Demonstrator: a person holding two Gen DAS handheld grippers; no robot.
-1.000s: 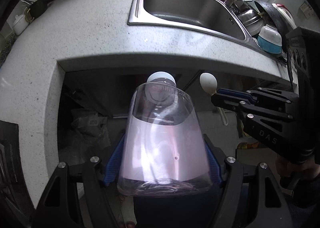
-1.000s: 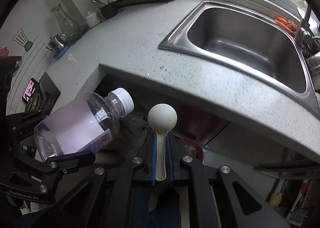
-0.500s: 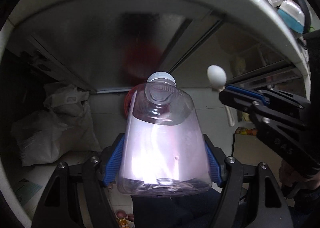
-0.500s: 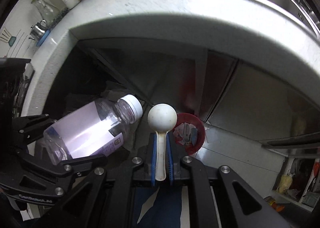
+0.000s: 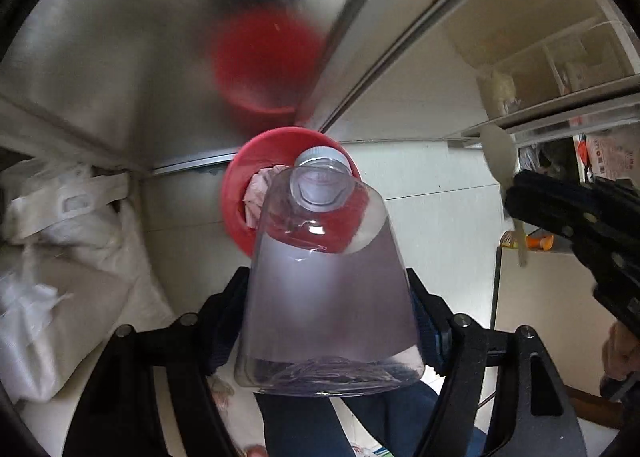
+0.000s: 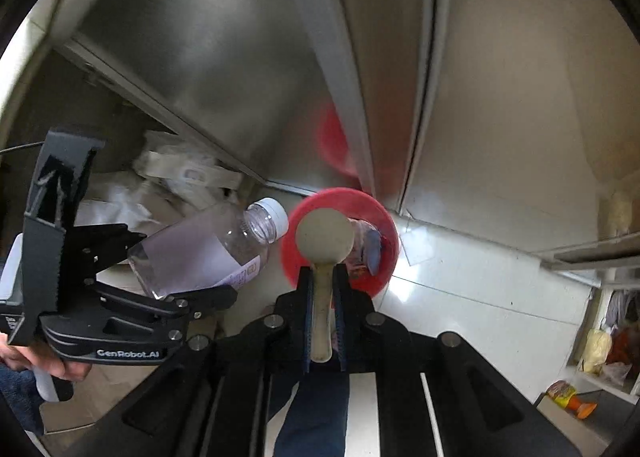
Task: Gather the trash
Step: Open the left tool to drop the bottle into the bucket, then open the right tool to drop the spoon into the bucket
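Note:
My left gripper (image 5: 328, 297) is shut on a clear plastic bottle (image 5: 328, 289) with a white cap, held cap-forward just above a red trash bin (image 5: 236, 209) on the floor. The bottle (image 6: 200, 253) and the left gripper (image 6: 132, 269) also show in the right wrist view. My right gripper (image 6: 323, 297) is shut on the handle of a white plastic spoon (image 6: 324, 245), its bowl over the red bin (image 6: 384, 253). The spoon (image 5: 498, 157) and the right gripper (image 5: 576, 213) show at the right of the left wrist view. Crumpled paper and wrappers lie in the bin.
Shiny metal cabinet doors (image 5: 120, 57) stand right behind the bin and mirror it. White plastic bags (image 5: 60, 257) lie on the floor to the left. Open shelves with packets (image 6: 600, 349) are at the far right. The floor is pale tile (image 6: 480, 289).
Both grippers have dropped below the counter edge and moved forward towards the red bin. The counter and sink have left view. Bottle and spoon stay gripped.

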